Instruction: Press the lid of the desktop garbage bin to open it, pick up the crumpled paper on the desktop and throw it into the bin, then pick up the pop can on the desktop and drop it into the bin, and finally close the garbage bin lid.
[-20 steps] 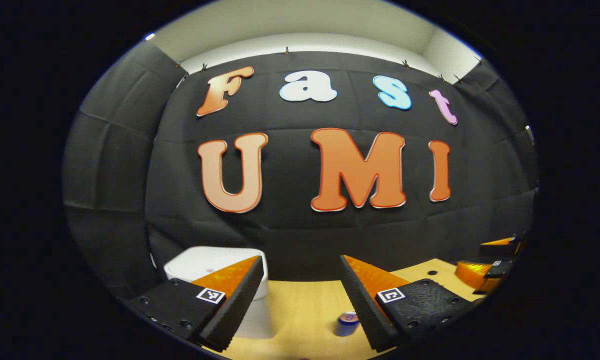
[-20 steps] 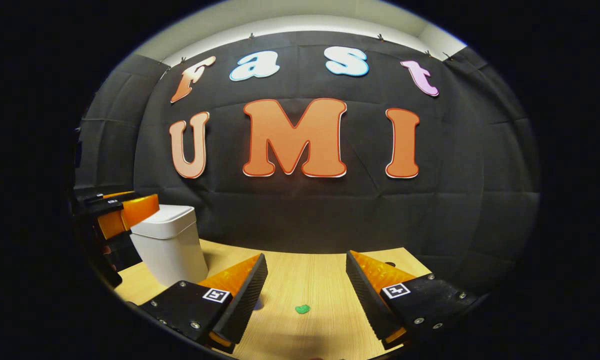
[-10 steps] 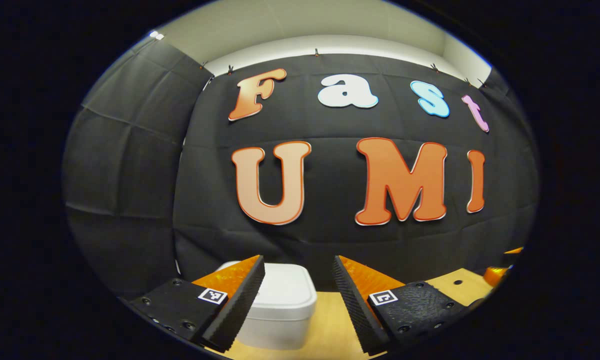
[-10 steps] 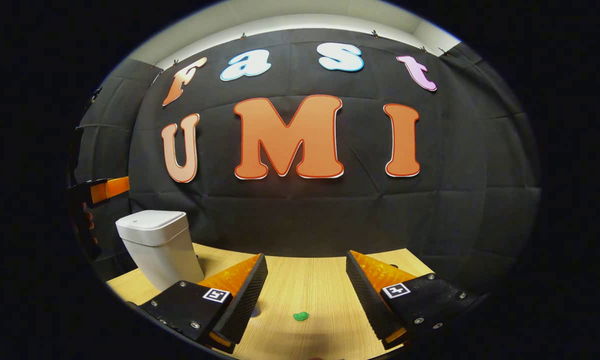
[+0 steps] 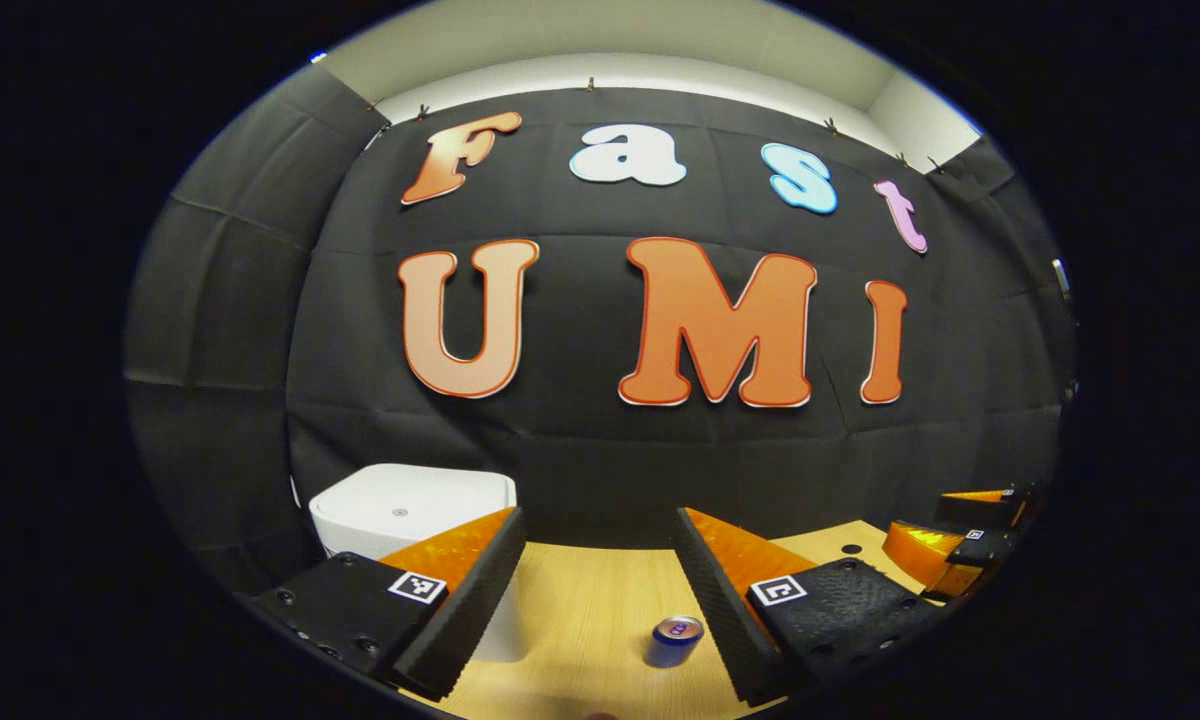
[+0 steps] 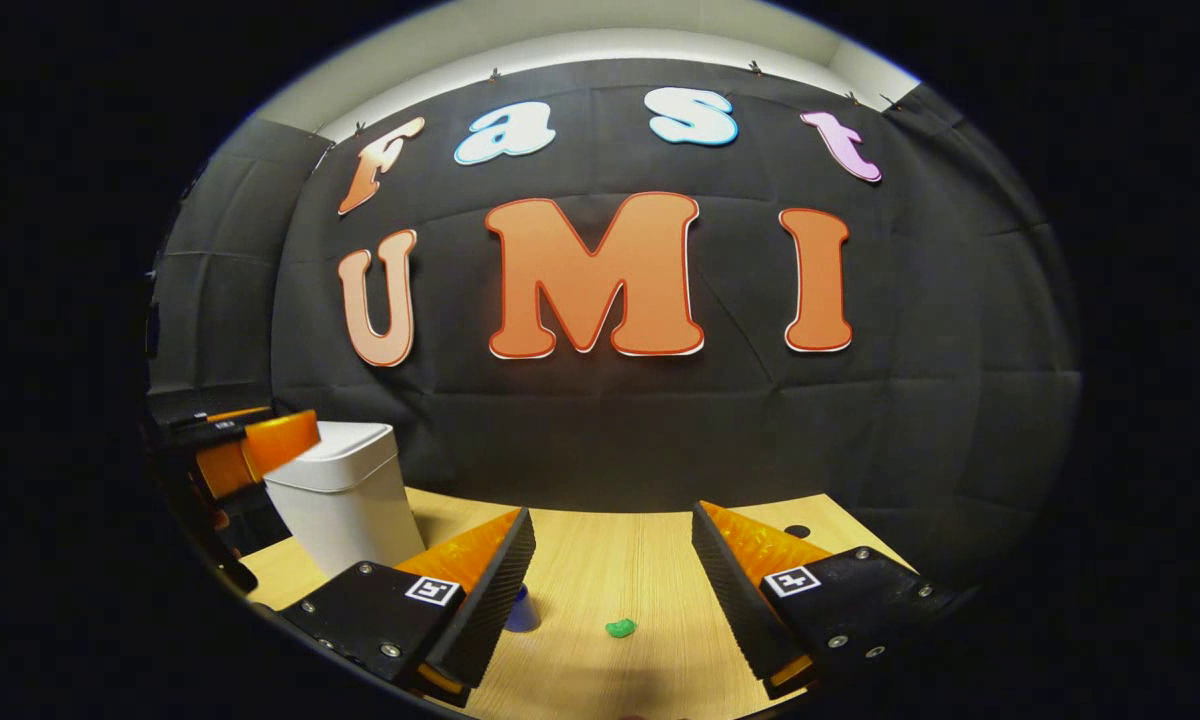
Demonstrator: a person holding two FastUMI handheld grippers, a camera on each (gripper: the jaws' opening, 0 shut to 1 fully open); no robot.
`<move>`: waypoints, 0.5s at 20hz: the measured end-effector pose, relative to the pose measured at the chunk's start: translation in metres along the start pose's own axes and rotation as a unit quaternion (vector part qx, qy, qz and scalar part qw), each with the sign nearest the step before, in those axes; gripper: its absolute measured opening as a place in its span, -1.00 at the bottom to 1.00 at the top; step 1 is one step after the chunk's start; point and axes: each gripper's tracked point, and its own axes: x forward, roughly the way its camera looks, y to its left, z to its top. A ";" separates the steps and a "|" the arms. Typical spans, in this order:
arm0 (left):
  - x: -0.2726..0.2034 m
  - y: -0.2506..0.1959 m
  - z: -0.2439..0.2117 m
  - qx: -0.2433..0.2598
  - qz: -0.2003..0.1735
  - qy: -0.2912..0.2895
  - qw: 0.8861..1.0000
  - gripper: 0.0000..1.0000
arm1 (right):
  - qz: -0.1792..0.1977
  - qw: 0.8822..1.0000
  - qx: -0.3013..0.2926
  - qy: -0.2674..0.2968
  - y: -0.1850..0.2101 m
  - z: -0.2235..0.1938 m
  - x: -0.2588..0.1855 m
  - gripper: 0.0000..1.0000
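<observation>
The white garbage bin (image 5: 400, 510) stands with its lid down at the back left of the wooden table, partly behind my left finger. A blue pop can (image 5: 675, 640) stands upright on the table, just left of my right finger. My left gripper (image 5: 600, 590) is open and empty, above the table. In the right gripper view the bin (image 6: 345, 490) is at the left, with the left gripper (image 6: 235, 450) beside its lid. The small green crumpled paper (image 6: 620, 628) lies between the fingers of my open right gripper (image 6: 610, 590). The can (image 6: 523, 610) peeks out beside that gripper's left finger.
The wooden table (image 5: 580, 600) runs to the black cloth wall close behind the bin. A small dark hole (image 6: 797, 531) marks the tabletop at the back right. The right gripper (image 5: 960, 545) shows at the far right of the left gripper view.
The left gripper swung left over the bin and has come back right, so the can shows again. The right gripper has barely moved. Both stay open.
</observation>
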 end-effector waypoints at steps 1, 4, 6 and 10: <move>0.000 -0.002 -0.001 0.003 -0.002 0.001 1.000 0.89 | 0.002 1.000 0.001 -0.002 0.002 0.001 -0.001 0.89; -0.001 -0.005 -0.003 0.008 -0.006 0.005 1.000 0.90 | 0.004 1.000 -0.010 -0.005 0.003 0.003 -0.005 0.89; -0.005 -0.006 -0.004 0.013 -0.008 0.008 1.000 0.90 | 0.008 1.000 -0.008 -0.005 0.004 0.003 -0.007 0.89; -0.008 -0.015 -0.002 0.027 -0.020 0.004 0.999 0.90 | 0.006 1.000 0.000 0.007 0.003 0.000 -0.011 0.89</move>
